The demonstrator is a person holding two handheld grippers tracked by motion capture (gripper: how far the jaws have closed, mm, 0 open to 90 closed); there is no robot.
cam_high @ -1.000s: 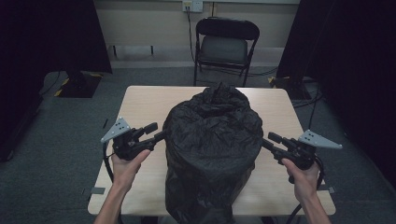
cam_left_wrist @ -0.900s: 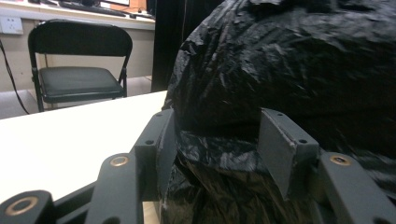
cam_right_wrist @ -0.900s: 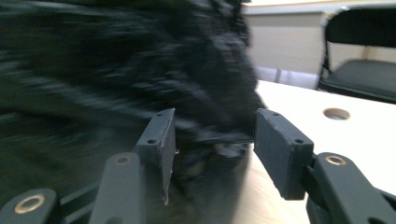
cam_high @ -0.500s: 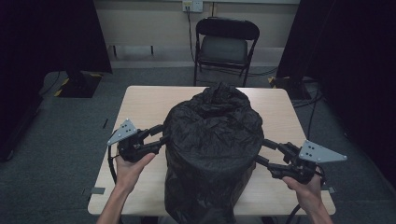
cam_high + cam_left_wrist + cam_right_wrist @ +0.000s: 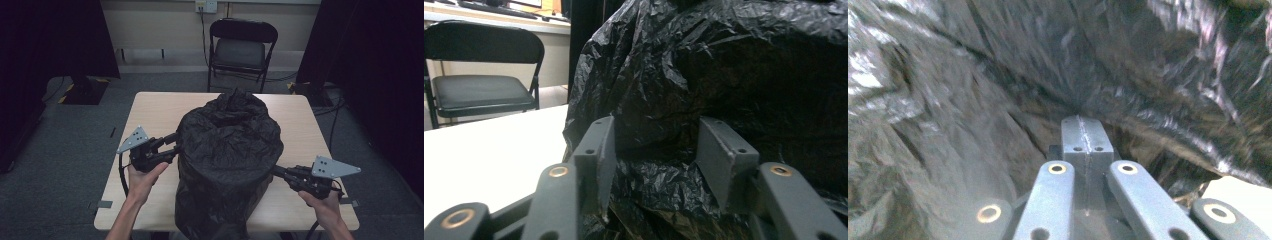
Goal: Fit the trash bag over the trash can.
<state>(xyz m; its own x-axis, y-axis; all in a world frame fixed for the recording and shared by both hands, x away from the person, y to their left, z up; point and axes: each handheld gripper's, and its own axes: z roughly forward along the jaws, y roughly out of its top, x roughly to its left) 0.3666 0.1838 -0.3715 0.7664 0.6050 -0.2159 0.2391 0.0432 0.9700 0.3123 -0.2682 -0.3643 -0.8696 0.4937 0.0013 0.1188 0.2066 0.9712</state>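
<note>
A big crinkled black plastic bag (image 5: 230, 150) stands on the light wooden table (image 5: 150, 110), covering something bulky, and hangs over the near edge. My left gripper (image 5: 175, 145) is at the bag's left flank. In the left gripper view its jaws (image 5: 656, 145) stand apart, having just closed a little, with bag plastic (image 5: 724, 75) bulging between them, not clamped. My right gripper (image 5: 275, 171) is low at the bag's right side. Its jaws (image 5: 1083, 120) have just closed and meet at the tips against the bag (image 5: 973, 100), where creases run together.
A black folding chair (image 5: 240, 50) stands beyond the table's far edge. Dark curtains hang at both sides, and cables lie on the grey floor at the right (image 5: 330, 107). Bare tabletop lies left of the bag and behind it.
My right gripper has come nearer to the front edge and lower on the bag, and its jaws have gone from spread to shut. The left gripper has hardly shifted.
</note>
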